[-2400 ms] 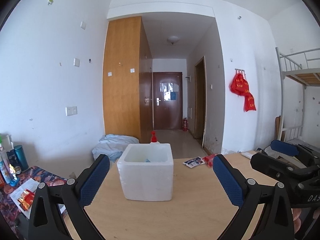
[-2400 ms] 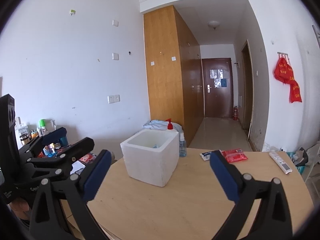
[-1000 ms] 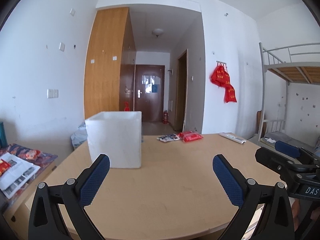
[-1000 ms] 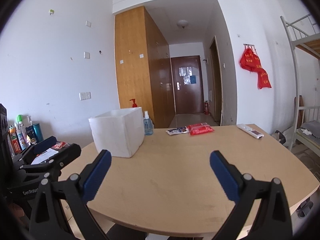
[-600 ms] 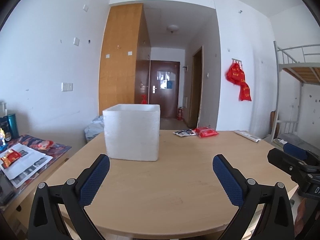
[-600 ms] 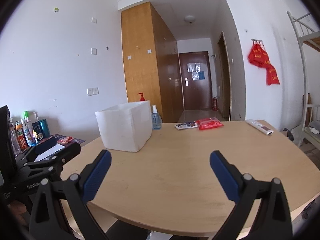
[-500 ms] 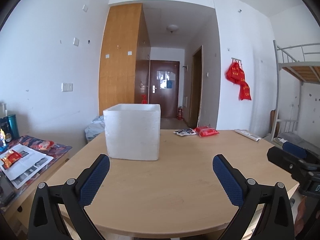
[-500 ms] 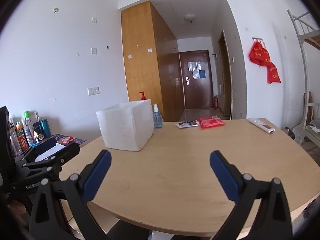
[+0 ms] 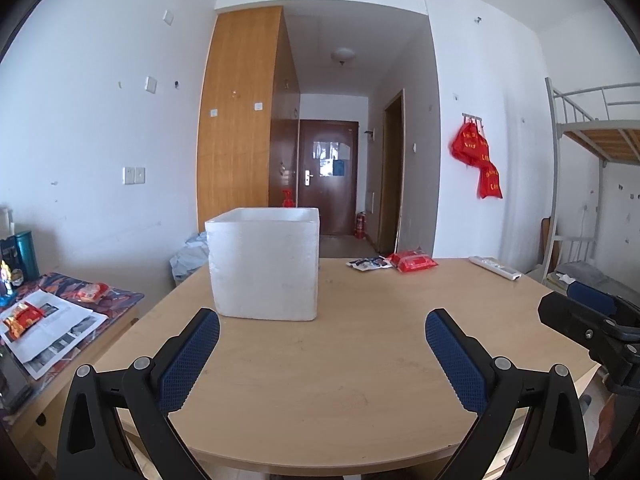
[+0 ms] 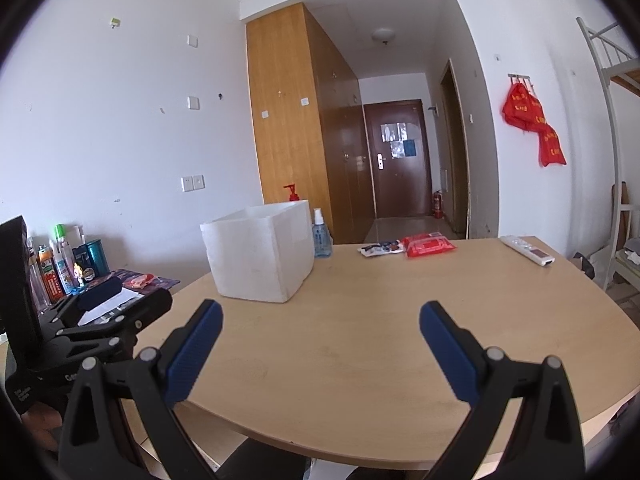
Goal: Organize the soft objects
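A white foam box (image 9: 264,264) stands on the round wooden table (image 9: 340,368), left of centre; it also shows in the right wrist view (image 10: 260,254). Its inside is hidden. A red soft pack (image 9: 412,261) and a small dark wrapper (image 9: 366,263) lie at the table's far edge, also in the right wrist view as the red pack (image 10: 430,245) and the wrapper (image 10: 380,249). My left gripper (image 9: 322,338) is open and empty over the near table. My right gripper (image 10: 320,330) is open and empty, to the right of the left one.
A remote control (image 10: 528,255) lies at the far right of the table. A spray bottle (image 10: 321,234) and a red pump bottle (image 10: 293,192) stand behind the box. A side desk (image 9: 60,312) with papers and bottles is to the left. A bunk bed (image 9: 592,152) is to the right.
Both cameras dropped from looking down into the box to a low level view, and pulled back a little. Over the last half second almost nothing moved. Both grippers stayed open.
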A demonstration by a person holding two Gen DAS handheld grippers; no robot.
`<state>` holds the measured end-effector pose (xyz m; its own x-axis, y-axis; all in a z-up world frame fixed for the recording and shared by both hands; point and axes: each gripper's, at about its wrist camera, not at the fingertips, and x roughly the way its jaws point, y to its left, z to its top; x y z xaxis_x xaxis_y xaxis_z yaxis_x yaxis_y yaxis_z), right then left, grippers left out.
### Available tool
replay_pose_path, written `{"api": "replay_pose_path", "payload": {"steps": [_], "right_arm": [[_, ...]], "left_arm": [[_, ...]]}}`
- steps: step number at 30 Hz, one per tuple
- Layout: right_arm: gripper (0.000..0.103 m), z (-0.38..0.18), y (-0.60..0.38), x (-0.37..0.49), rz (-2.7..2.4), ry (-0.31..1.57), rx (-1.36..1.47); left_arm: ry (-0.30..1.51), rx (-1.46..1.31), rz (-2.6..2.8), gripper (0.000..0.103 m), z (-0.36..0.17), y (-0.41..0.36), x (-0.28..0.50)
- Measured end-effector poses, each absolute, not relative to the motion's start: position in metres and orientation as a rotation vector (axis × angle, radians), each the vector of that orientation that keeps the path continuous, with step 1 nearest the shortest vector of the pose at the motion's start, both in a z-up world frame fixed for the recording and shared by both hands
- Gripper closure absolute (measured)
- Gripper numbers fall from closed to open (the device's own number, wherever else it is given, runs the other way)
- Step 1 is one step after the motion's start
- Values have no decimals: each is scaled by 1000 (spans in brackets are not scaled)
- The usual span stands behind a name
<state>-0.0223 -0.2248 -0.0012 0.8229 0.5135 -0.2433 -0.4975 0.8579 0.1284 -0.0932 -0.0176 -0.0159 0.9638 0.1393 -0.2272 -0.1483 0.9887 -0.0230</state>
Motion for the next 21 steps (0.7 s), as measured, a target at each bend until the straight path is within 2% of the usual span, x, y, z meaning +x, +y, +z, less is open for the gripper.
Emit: {"api": "replay_pose_path", "payload": {"steps": [21], "right_arm": [[3, -4, -220, -25, 551, 293, 51]], "left_arm": [[225, -33, 154, 0, -18, -17, -91]]}}
